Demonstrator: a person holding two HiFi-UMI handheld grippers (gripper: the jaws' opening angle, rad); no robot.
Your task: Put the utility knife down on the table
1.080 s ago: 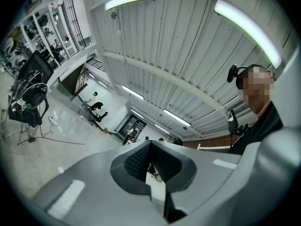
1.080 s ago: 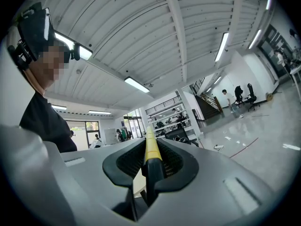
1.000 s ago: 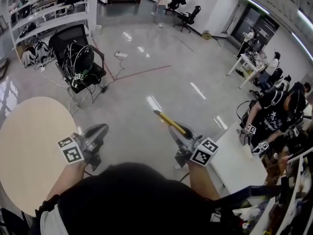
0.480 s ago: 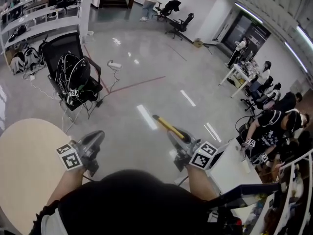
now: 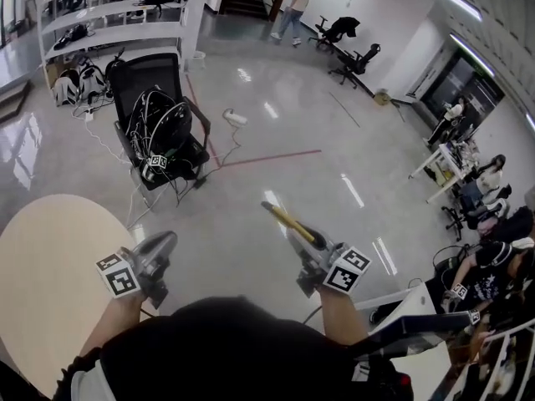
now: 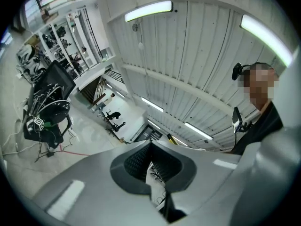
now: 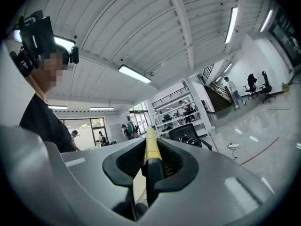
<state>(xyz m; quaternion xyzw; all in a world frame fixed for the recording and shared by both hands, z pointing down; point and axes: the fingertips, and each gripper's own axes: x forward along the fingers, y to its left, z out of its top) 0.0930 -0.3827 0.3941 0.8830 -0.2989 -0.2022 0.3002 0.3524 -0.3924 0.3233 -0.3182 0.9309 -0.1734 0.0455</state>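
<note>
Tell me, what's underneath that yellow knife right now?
Only shiny grey floor lies under the knife, which the right gripper clamps. The round table sits off to the left, not beneath it. Its rear end is hidden inside the gripper.

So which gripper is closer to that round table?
Left. The left gripper is at the table's right edge in the head view; the right gripper, holding the knife, is farther right, over the floor.

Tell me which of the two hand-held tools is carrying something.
The right tool: its jaws clamp a yellow-and-black utility knife. The left tool has its jaws closed together with nothing between them.
</note>
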